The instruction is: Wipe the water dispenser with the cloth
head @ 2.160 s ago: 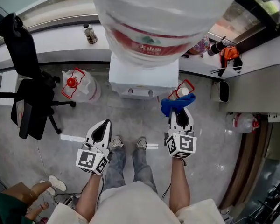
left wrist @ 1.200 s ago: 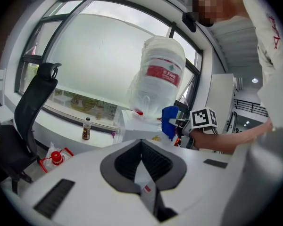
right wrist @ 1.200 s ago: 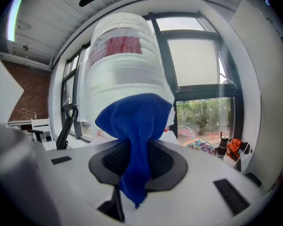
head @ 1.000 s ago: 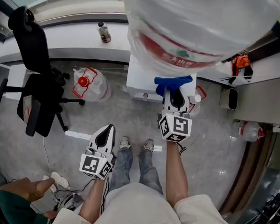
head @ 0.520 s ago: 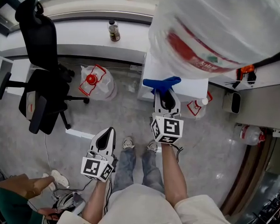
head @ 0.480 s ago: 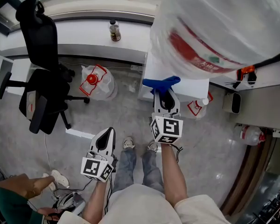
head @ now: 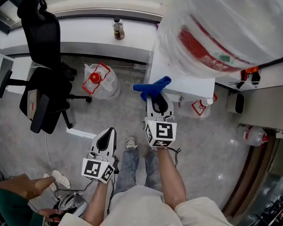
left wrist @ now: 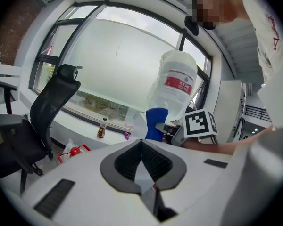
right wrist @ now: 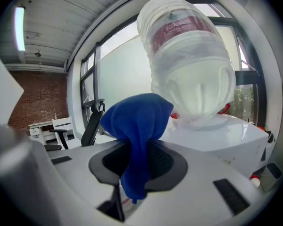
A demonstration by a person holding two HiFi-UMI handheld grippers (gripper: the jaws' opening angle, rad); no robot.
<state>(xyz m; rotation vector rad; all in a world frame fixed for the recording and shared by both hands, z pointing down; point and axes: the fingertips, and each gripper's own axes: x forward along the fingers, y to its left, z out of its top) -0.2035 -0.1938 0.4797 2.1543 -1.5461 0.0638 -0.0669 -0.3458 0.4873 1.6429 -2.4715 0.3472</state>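
Note:
The white water dispenser point(head: 188, 86) stands ahead with a large plastic-wrapped bottle point(head: 226, 27) upside down on top; in the right gripper view its white top point(right wrist: 217, 131) lies just right of the jaws. My right gripper point(head: 155, 98) is shut on a blue cloth point(head: 151, 87), held at the dispenser's front left corner. The cloth point(right wrist: 137, 131) hangs between the jaws. My left gripper point(head: 105, 138) is lower and to the left, shut, with nothing in it. From the left gripper view I see the cloth point(left wrist: 154, 124) and the bottle point(left wrist: 177, 88).
A black office chair point(head: 37, 79) stands at the left. A spare water jug point(head: 98, 81) sits on the floor left of the dispenser, another point(head: 200, 108) to its right. A small bottle point(head: 117, 28) stands on the white ledge. Another person's hand point(head: 19, 187) shows at bottom left.
My right gripper has risen from the floor area to the dispenser's top, then slid leftward along its front edge with the cloth. The left gripper has stayed low.

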